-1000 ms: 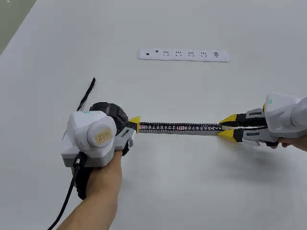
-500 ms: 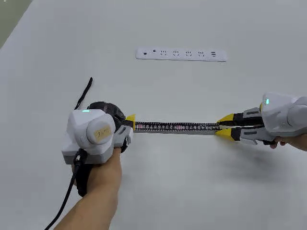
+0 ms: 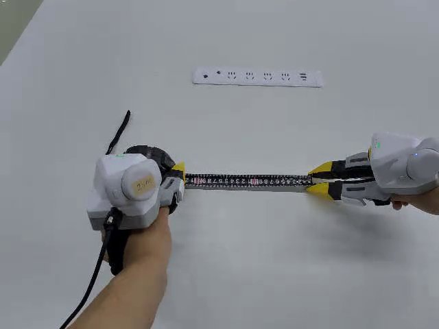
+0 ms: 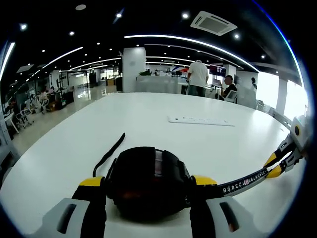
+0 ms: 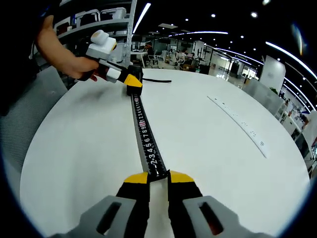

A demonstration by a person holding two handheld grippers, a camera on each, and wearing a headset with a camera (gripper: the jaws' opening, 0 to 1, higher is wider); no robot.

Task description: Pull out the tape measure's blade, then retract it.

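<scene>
Our left gripper (image 3: 175,182) clamps the black tape measure case (image 4: 148,173) between its jaws on the white table (image 3: 274,267); the blade (image 3: 247,181) stretches rightward just above it; our right gripper (image 3: 317,179) has its jaws pinched nearly together on the blade's end

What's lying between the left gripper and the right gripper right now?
In the head view, the blade runs from the case held by the left gripper to the right gripper pinching its tip, over bare table.
</scene>
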